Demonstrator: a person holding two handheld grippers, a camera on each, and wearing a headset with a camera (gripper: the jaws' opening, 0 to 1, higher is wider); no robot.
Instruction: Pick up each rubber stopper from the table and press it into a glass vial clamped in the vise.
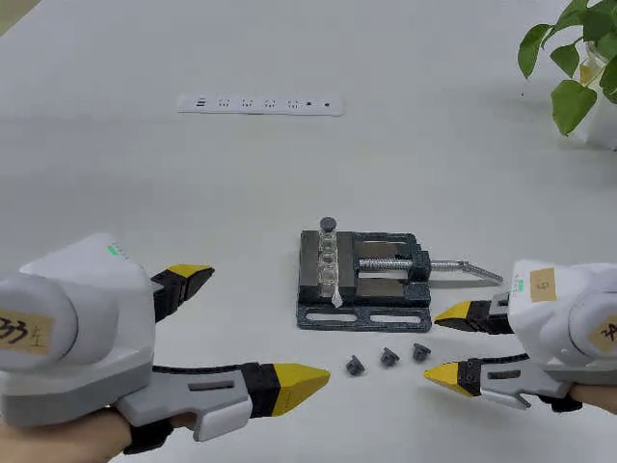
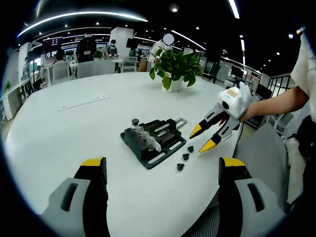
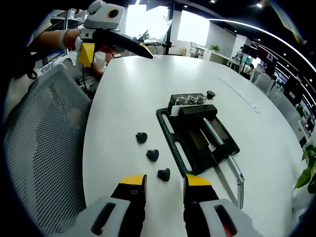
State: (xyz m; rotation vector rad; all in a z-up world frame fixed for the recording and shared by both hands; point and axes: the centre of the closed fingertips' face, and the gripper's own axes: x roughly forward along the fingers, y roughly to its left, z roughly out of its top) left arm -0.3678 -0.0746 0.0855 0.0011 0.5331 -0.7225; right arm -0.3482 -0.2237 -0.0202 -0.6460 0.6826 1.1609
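- The left gripper [image 1: 265, 325] hangs wide open over the table [image 1: 193, 193], holding nothing.
- The right gripper [image 1: 434, 345] is less widely parted and empty, near three loose stoppers [image 1: 388, 357] beside the vise [image 1: 308, 270].
- A capped vial [image 1: 328, 241] stands clamped.

Centre: vise [image 1: 381, 287], vials [image 1: 328, 262] in row at left end. Just near of it: three stoppers [image 1: 388, 357]. Far: power strip [image 1: 260, 103]. Far right: plant [image 1: 576, 58].
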